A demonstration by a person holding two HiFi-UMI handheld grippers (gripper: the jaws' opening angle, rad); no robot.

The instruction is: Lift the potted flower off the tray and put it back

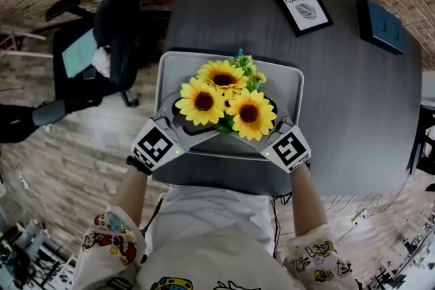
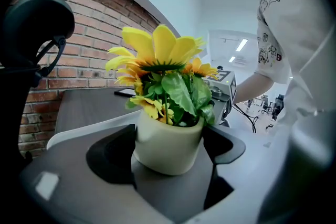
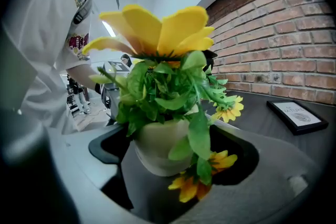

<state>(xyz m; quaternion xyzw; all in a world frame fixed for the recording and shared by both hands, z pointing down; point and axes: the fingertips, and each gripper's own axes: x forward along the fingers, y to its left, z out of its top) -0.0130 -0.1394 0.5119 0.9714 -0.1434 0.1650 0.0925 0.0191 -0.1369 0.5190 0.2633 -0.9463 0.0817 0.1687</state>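
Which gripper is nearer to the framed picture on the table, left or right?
Right. In the head view the right gripper is below and left of the framed picture; the left gripper is farther left, across the potted flower.

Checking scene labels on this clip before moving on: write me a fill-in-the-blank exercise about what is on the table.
1. The potted flower stands on a gray ____.
2. Its large petals are ____.
3. The framed picture lies flat on the dark ____.

Missing words: tray; yellow; table.
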